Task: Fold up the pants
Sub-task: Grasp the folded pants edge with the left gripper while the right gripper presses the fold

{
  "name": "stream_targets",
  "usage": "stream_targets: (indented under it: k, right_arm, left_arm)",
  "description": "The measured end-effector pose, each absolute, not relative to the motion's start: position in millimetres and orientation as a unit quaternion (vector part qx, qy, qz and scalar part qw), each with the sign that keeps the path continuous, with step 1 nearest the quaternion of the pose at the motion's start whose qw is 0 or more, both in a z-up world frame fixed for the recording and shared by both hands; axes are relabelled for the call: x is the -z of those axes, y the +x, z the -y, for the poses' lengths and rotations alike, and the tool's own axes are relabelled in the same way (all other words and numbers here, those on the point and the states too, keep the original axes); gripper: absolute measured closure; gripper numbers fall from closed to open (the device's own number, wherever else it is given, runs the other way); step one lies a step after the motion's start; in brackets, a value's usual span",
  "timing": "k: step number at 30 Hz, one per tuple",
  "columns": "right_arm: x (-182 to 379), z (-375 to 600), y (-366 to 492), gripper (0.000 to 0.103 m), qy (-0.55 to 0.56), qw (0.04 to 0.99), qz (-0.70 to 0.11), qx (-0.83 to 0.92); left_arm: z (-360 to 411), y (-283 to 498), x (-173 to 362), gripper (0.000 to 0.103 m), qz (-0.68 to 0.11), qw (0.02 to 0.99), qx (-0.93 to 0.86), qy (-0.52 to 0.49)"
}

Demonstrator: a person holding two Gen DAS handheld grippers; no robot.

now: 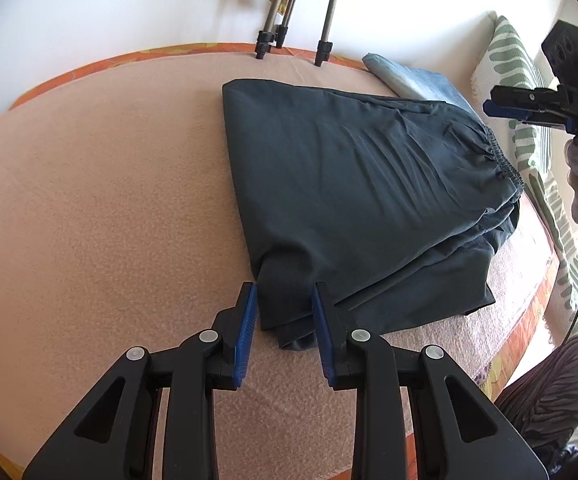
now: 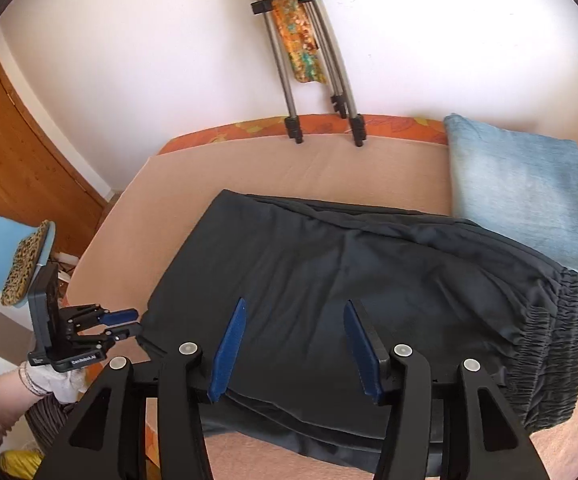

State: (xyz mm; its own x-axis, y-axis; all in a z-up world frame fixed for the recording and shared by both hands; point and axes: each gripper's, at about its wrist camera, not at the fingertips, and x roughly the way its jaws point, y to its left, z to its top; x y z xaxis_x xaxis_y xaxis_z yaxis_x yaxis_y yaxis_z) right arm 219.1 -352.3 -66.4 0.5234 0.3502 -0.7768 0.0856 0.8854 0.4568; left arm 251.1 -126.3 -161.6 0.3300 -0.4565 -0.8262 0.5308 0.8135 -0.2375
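Note:
Dark grey pants [image 1: 353,184] lie folded in layers on a peach-covered bed [image 1: 101,208], elastic waistband [image 1: 501,156] at the right. My left gripper [image 1: 285,296] is open, its jaws on either side of the pants' near left corner without pinching it. It also shows in the right wrist view [image 2: 129,322] at the pants' left edge. My right gripper [image 2: 295,312] is open and empty, hovering above the middle of the pants [image 2: 361,280]. In the left wrist view it [image 1: 493,108] is raised at the far right.
Folded light blue jeans [image 2: 525,196] lie at the back right, touching the pants. Metal rack legs [image 2: 325,124] stand on the bed's far edge against the wall. A green-patterned cushion [image 1: 517,60] lies right. A wooden door [image 2: 21,152] and blue chair [image 2: 1,244] are left.

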Motion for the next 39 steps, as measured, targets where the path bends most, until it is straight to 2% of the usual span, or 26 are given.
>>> stream_targets:
  k: [5, 13, 28, 30, 31, 33, 34, 36, 39]
  right_arm:
    - [69.4, 271.5, 276.7, 0.044, 0.2, 0.831, -0.506, -0.117]
    - [119.4, 193.5, 355.5, 0.043, 0.236, 0.759, -0.597, -0.108]
    - [159.9, 128.4, 389.1, 0.044, 0.098, 0.717, -0.688, -0.046]
    - [159.6, 122.4, 389.3, 0.05, 0.079, 0.72, -0.689, -0.04]
    - [159.2, 121.4, 388.3, 0.059, 0.069, 0.722, -0.688, -0.034]
    - [158.1, 122.6, 386.9, 0.07, 0.068, 0.725, -0.685, -0.032]
    - [157.8, 125.5, 385.3, 0.077, 0.073, 0.727, -0.682, -0.03]
    - [157.3, 131.8, 384.6, 0.083, 0.088, 0.73, -0.677, -0.032]
    - [157.7, 136.8, 383.8, 0.088, 0.101, 0.734, -0.67, -0.038]
  left_arm:
    - [126.7, 249.1, 168.0, 0.076, -0.498, 0.809, 0.309, 0.042]
    - [117.4, 253.7, 172.7, 0.076, -0.506, 0.8, 0.321, 0.01]
    - [106.9, 254.7, 174.4, 0.076, -0.508, 0.793, 0.336, -0.008]
    - [107.6, 257.9, 175.1, 0.076, -0.509, 0.791, 0.339, -0.017]
    - [108.2, 259.3, 175.6, 0.077, -0.51, 0.79, 0.339, -0.026]
    - [108.0, 265.6, 176.7, 0.097, -0.511, 0.789, 0.338, -0.037]
    - [108.5, 265.5, 175.8, 0.097, -0.509, 0.79, 0.34, -0.035]
    - [108.3, 260.5, 169.7, 0.101, -0.505, 0.789, 0.346, -0.042]
    - [107.0, 242.6, 152.1, 0.101, -0.483, 0.802, 0.351, -0.029]
